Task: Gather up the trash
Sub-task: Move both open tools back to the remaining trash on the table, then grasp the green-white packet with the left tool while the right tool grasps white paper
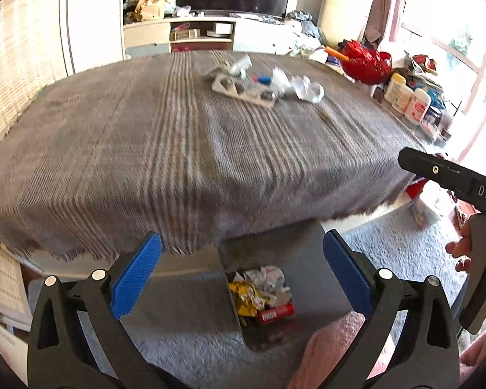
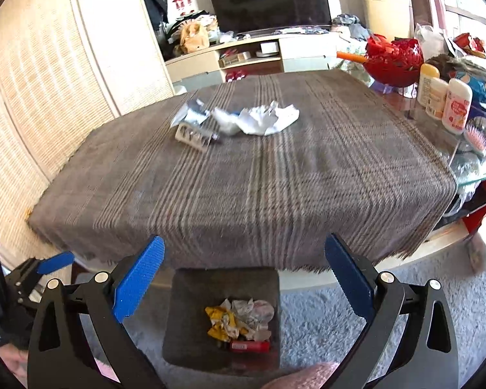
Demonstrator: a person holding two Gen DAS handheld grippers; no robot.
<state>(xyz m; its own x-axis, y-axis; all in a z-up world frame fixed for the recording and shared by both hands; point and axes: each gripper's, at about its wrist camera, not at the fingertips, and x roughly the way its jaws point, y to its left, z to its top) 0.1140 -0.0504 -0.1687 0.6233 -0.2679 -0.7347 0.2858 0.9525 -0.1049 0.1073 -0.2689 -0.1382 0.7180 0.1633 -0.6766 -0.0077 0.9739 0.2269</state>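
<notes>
Both the left gripper (image 1: 243, 275) and right gripper (image 2: 244, 278) gaped wide and empty above the bin (image 2: 178, 340); next, reach ahead to the wrappers (image 2: 265, 118).

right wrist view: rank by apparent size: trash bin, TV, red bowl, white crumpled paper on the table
1. trash bin, though it sits nearest the camera
2. TV
3. white crumpled paper and red bowl: too close to rank

Daylit room, fisheye views, slight motion blur.
Window (image 1: 444, 32) at far right blown out white; tablecloth (image 1: 178, 136) weave smeared; edges bend, corners vignette black; bin (image 2: 223, 317) shaded under table.
</notes>
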